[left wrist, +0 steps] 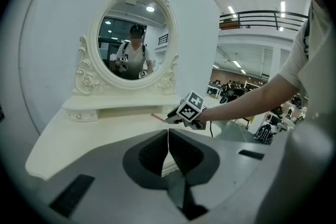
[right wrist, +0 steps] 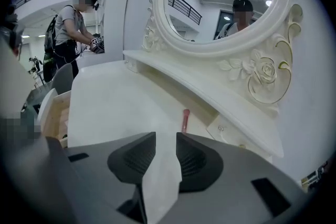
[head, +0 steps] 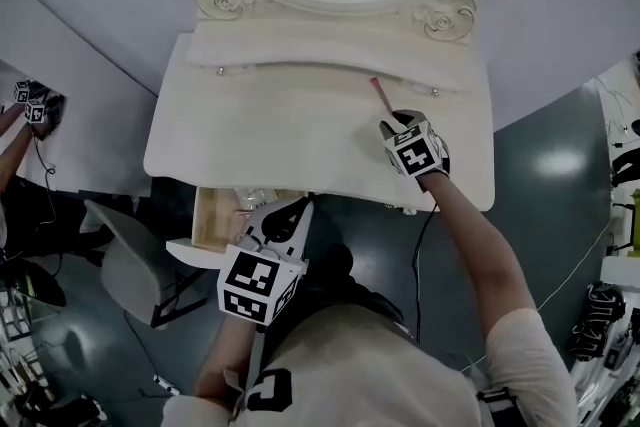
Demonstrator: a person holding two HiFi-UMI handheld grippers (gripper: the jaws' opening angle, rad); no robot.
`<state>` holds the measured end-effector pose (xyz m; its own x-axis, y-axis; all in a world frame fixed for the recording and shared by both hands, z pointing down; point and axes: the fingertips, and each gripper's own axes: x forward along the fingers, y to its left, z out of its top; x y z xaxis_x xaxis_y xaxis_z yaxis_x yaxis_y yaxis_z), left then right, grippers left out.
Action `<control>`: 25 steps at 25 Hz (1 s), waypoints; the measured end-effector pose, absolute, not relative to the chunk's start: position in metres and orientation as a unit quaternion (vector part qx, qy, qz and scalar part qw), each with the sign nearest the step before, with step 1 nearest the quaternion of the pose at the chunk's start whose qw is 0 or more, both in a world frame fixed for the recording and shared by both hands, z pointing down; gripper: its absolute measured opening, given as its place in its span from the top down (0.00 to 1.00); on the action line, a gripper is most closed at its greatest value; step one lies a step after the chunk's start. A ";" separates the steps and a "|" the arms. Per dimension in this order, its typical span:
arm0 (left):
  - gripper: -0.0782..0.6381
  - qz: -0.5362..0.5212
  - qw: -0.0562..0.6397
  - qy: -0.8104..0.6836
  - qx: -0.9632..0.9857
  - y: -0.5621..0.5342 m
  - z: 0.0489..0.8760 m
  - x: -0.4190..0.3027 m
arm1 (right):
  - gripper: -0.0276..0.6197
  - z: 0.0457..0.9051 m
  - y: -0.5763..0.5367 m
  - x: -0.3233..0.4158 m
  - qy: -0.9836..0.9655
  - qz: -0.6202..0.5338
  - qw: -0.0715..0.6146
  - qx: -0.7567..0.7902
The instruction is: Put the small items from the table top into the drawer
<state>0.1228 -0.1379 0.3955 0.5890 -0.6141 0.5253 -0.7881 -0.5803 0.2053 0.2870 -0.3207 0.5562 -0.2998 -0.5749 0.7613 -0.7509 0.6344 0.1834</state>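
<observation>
Two grippers are over a white dressing table [head: 200,140] in the head view. The right gripper [head: 392,125] is just short of a slim pink stick [head: 380,96] lying on the top by the shelf, and the left gripper [head: 285,215] hangs above the open drawer [head: 212,218]. The left gripper view shows its jaws pressed together, gripping nothing. The right gripper view shows its jaws wide apart over bare top, with the stick just ahead.

The right gripper [right wrist: 166,140] hovers with fingers [right wrist: 137,157] apart and empty above the white counter [right wrist: 113,105], a pink stick [right wrist: 185,120] lying just ahead.
</observation>
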 end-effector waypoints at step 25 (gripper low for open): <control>0.81 0.227 0.243 -0.433 0.838 -0.142 0.422 0.100 | 0.76 0.611 -0.368 0.312 -0.775 0.210 0.396 0.446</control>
